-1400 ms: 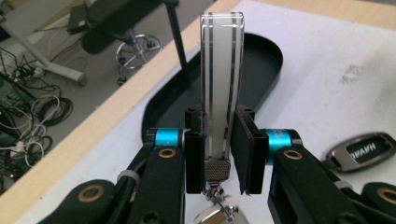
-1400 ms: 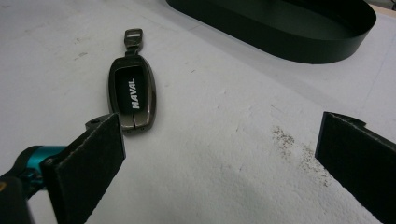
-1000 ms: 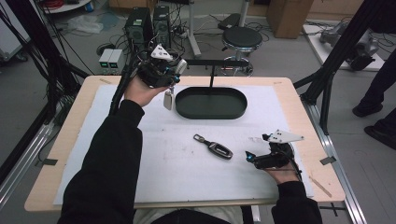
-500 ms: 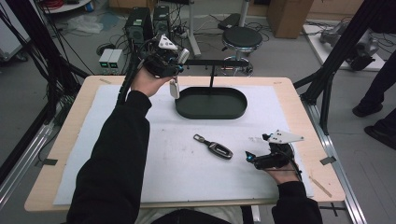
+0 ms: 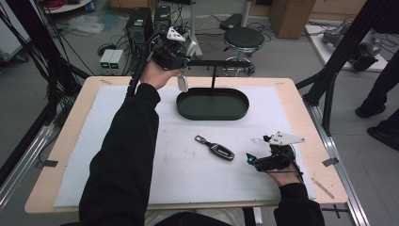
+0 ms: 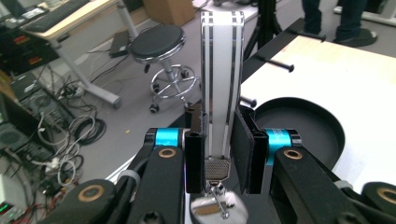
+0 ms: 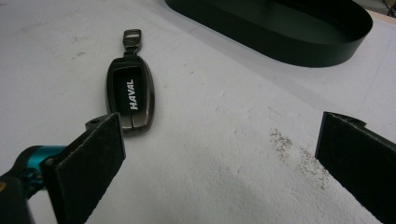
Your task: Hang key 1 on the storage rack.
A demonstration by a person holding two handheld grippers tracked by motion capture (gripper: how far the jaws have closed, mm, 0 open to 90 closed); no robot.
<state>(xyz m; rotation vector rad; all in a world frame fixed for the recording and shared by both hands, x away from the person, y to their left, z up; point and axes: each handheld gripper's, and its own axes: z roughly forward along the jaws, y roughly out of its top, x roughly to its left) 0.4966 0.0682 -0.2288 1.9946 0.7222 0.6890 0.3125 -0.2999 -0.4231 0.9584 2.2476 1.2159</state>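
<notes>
White key fob point(image 6: 222, 70) clamped upright between the left gripper point(image 6: 219, 161) jaws

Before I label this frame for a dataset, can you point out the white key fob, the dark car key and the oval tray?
white key fob point(image 6: 222, 70), left gripper view, its white front face
dark car key point(image 7: 130, 95), right gripper view, its lettered black face
oval tray point(image 5: 212, 113), high view, its near wall

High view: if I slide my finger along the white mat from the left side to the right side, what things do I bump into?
The white key fob held up in the left gripper → the dark car key lying flat on the mat → the right gripper resting on the mat.
</notes>
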